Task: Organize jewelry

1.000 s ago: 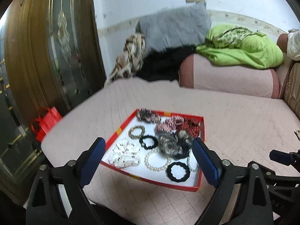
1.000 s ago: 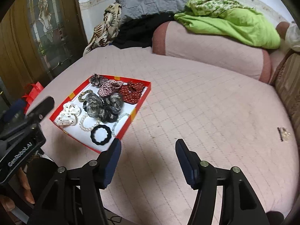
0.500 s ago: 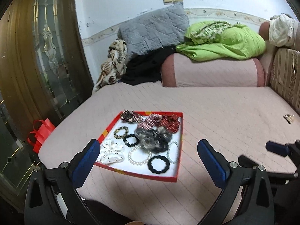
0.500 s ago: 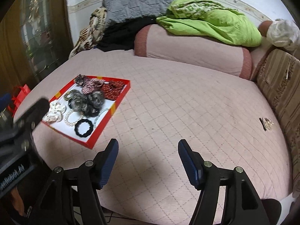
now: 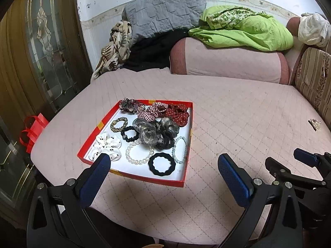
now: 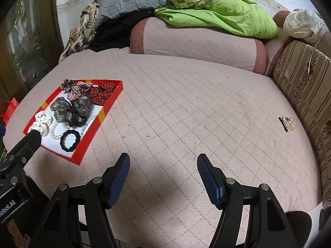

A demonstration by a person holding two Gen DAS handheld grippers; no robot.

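- Surface: a pink quilted mattress (image 6: 186,95) with diamond stitching, a bolster (image 5: 227,60) and a green blanket (image 5: 248,31) at its head.
- A shallow red cardboard tray (image 5: 187,150) with a white floor lies near the left edge.
- Contents: soft fabric scrunchies, among them a white dotted one (image 5: 106,145); a pearl bracelet (image 5: 139,152); a pale bead bracelet (image 5: 179,149); a black wavy hair tie (image 5: 162,163).
- A small hair clip (image 6: 286,122) lies well apart, near the striped cushion (image 6: 306,86).
- Left gripper (image 5: 163,177): spread wide, empty, hovering just short of the tray.
- Right gripper (image 6: 163,177): spread, empty, over bare mattress.
- Handling estimate: all items light. Scrunchies compress; pinch a fold. Beads are hard and likely slippery; pinch across the strand.
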